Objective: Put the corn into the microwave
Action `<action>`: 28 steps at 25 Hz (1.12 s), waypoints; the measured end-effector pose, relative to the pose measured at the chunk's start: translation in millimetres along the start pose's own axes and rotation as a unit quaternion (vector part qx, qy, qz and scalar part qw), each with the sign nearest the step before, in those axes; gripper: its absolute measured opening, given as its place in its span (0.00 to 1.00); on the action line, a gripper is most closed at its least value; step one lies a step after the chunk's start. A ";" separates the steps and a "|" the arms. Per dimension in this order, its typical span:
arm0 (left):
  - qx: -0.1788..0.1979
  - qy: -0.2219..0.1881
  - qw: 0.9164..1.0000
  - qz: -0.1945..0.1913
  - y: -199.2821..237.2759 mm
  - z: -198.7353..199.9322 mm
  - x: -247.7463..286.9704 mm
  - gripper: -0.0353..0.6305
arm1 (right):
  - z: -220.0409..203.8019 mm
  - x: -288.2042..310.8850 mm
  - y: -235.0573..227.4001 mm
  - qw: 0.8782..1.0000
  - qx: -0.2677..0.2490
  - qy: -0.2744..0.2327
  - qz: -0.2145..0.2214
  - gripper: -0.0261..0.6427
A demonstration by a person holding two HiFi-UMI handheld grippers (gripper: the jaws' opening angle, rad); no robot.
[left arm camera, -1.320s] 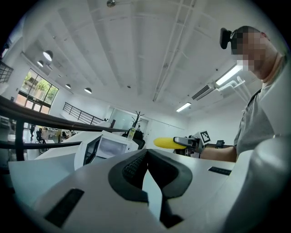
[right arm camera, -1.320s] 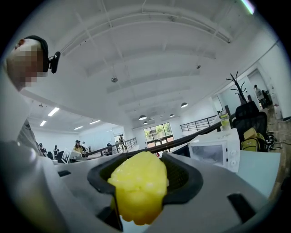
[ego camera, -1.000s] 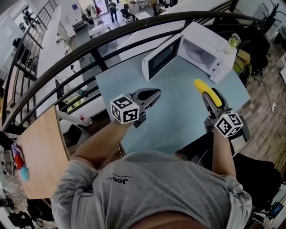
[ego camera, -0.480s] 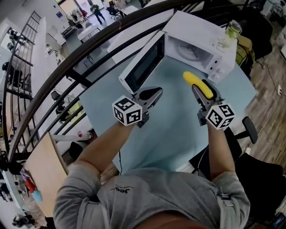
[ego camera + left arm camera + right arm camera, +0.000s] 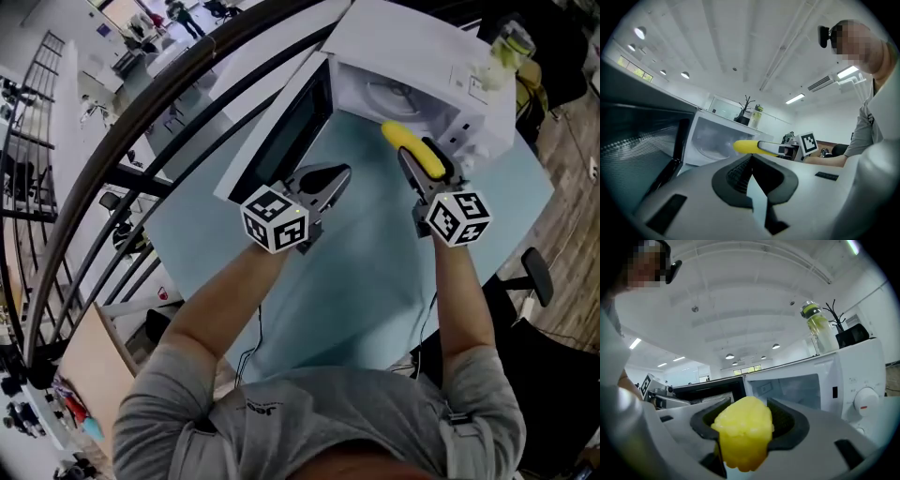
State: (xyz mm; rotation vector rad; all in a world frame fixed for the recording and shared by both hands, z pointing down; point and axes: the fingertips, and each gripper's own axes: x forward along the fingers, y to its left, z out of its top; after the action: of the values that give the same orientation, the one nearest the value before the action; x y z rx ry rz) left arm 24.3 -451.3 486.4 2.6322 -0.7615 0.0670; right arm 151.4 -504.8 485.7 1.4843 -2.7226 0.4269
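Head view: corn [image 5: 409,146] lengthwise in right gripper [image 5: 424,165], tip toward microwave [image 5: 427,58]

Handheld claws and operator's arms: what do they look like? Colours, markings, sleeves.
The left claw and right claw: light grey bodies, black ribbed pads. Each carries a white marker cube with black squares. Grey short-sleeved T-shirt, forearms bare.

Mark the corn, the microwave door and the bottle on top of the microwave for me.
corn [image 5: 403,141]: head view, its bare front end.
microwave door [image 5: 291,131]: head view, the dark window.
bottle [image 5: 821,333]: right gripper view, its body.
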 end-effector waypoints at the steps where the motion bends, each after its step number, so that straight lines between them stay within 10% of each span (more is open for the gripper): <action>1: -0.001 -0.001 1.000 -0.001 6.1 -2.1 8.1 0.08 | -3.7 9.1 -6.4 1.000 -0.005 0.001 -0.005 0.42; 28: 0.003 -0.039 0.999 0.008 89.7 -24.7 134.2 0.08 | -50.9 157.8 -122.6 0.975 -0.155 0.063 -0.147 0.42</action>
State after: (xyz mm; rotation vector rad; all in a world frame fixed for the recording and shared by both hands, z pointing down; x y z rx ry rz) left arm 93.3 -578.5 562.1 2.6470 -0.8090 -0.0281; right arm 159.8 -685.2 585.1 1.6642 -2.2907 0.0788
